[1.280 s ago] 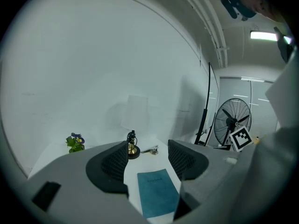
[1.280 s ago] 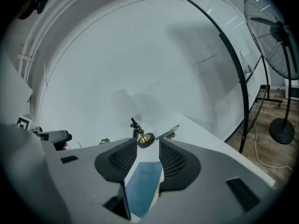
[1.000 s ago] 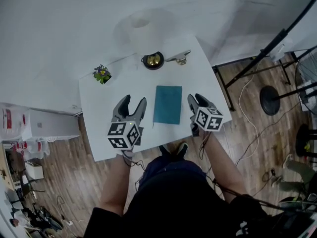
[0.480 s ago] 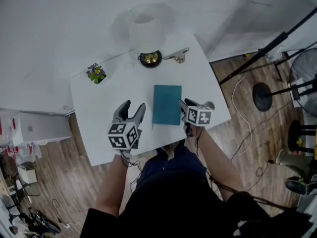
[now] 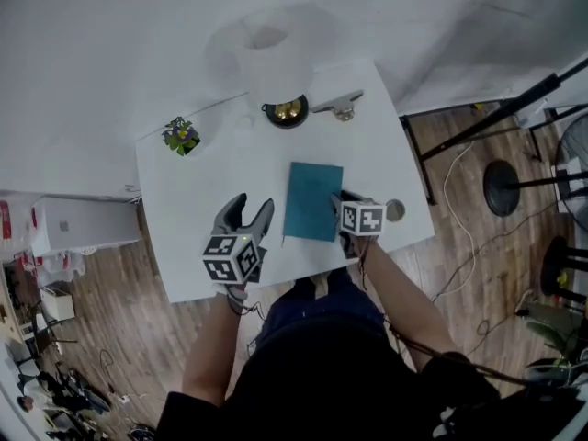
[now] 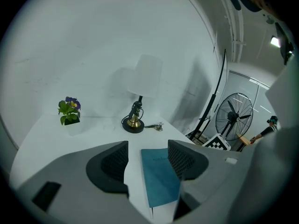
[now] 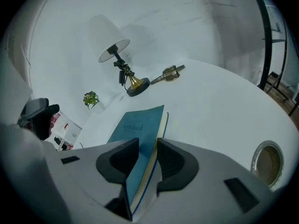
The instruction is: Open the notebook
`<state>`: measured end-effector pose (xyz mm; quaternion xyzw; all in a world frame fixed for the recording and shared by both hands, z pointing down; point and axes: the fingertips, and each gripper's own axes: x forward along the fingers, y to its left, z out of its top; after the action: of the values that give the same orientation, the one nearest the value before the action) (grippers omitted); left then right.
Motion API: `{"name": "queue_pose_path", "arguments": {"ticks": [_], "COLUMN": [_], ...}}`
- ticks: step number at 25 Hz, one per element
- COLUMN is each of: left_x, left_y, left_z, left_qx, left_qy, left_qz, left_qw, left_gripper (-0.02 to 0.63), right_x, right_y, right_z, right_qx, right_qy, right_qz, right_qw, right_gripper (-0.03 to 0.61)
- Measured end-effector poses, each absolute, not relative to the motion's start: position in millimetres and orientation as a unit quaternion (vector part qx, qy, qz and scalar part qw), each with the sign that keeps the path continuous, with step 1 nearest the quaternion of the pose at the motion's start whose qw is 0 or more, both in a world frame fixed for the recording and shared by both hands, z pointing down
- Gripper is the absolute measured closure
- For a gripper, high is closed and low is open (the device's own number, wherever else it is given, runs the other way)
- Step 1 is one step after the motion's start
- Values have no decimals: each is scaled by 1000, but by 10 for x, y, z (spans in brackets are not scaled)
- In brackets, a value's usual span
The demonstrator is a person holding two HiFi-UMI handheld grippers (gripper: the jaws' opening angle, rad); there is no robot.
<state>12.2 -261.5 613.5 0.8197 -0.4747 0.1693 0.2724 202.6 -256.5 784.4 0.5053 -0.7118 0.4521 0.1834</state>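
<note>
- Notebook [image 5: 312, 200]: teal cover, closed, lying flat on the white table [image 5: 202, 173] near its front edge, between the two grippers. A lamp [image 5: 287, 111] and a small potted plant [image 5: 181, 136] stand well apart from it at the back of the table.
- Right gripper [image 7: 147, 148]: jaws apart, and they have just been closing. The notebook's near right corner stands between them, one jaw over the cover and the other beside the cream page edges. No pad is seen to press on it, so no grip is confirmed.
- Left gripper [image 5: 252, 204]: jaws spread wide with nothing between them. It hangs just beside the notebook's left edge, clear of it.
- Handling, as a judgement: the book looks thin and light, with a cover that should flex rather than stay rigid. The table top looks smooth, so the book is likely to slide or lift whole if only the cover is pulled.
- Where to take hold, as a judgement: the page edges show on the right side, so the spine is on the left. Pinch the top cover alone at the right edge, near the corner, without catching pages. Steady the spine side with the left gripper.
- Risk: a bite that takes the whole thickness would raise the book instead of opening it.
</note>
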Motion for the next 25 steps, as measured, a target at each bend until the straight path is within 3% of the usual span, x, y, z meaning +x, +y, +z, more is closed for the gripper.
{"name": "queue_pose_path", "arguments": {"ticks": [15, 25], "left_x": [213, 92], "left_y": [-2683, -2661], "left_z": [6098, 5953], "left_qx": [823, 827], "left_qy": [-470, -472], "left_qz": [151, 131], "left_qw": [281, 275], "left_gripper": [361, 370], "right_x": [2032, 1756], "right_y": [-2590, -2728], "right_z": [7622, 7128], "right_qx": [503, 471], "right_qy": [-716, -743], "right_qz": [459, 466], "right_qw": [153, 96], "right_gripper": [559, 569]}}
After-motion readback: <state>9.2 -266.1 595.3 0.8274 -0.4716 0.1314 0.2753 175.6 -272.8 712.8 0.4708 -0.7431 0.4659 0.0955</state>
